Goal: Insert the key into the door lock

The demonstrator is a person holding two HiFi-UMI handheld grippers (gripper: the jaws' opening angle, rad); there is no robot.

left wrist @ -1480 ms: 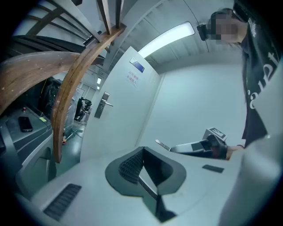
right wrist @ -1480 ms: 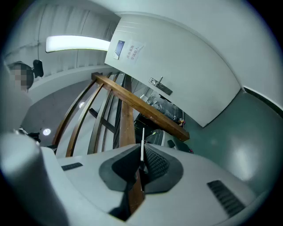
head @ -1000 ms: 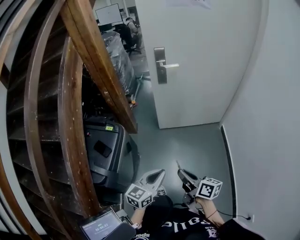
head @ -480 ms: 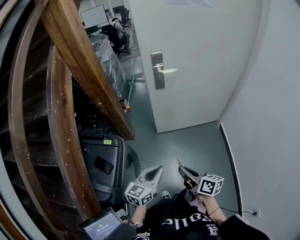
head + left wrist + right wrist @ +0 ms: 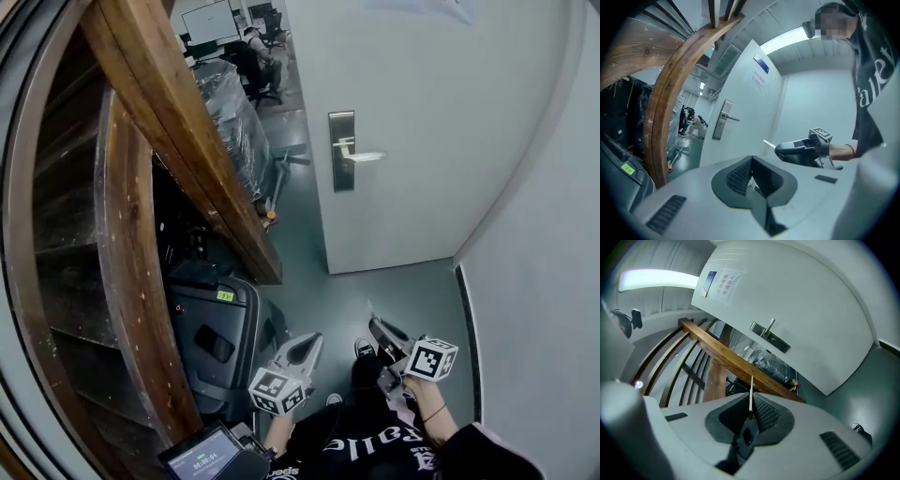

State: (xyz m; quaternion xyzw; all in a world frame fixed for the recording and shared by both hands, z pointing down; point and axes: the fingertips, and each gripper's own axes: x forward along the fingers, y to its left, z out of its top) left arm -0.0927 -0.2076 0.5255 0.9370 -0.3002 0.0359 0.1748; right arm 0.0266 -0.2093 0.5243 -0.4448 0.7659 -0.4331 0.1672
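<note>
The white door (image 5: 422, 112) stands shut ahead, with a steel lock plate (image 5: 343, 150) and lever handle (image 5: 366, 157) on its left side. My right gripper (image 5: 376, 324) is low by the person's body, far from the lock, shut on a thin silver key (image 5: 370, 310) that points up toward the door. In the right gripper view the key blade (image 5: 751, 389) sticks out between the jaws, with the lock plate (image 5: 770, 337) far beyond. My left gripper (image 5: 313, 339) is beside it, shut and holding nothing. The left gripper view shows the lock plate (image 5: 719, 126) and the key (image 5: 768, 144).
A wooden stair rail (image 5: 178, 131) and stairs fill the left. A black suitcase (image 5: 220, 337) stands beneath them, next to my left gripper. Plastic-wrapped goods (image 5: 234, 103) line the passage left of the door, and a person (image 5: 255, 47) sits far back. A grey wall (image 5: 534, 281) closes the right.
The head view has swung, so the door and lock now sit further right in the frame. Both grippers stay low by the body; the right one with the key has drifted slightly right.
</note>
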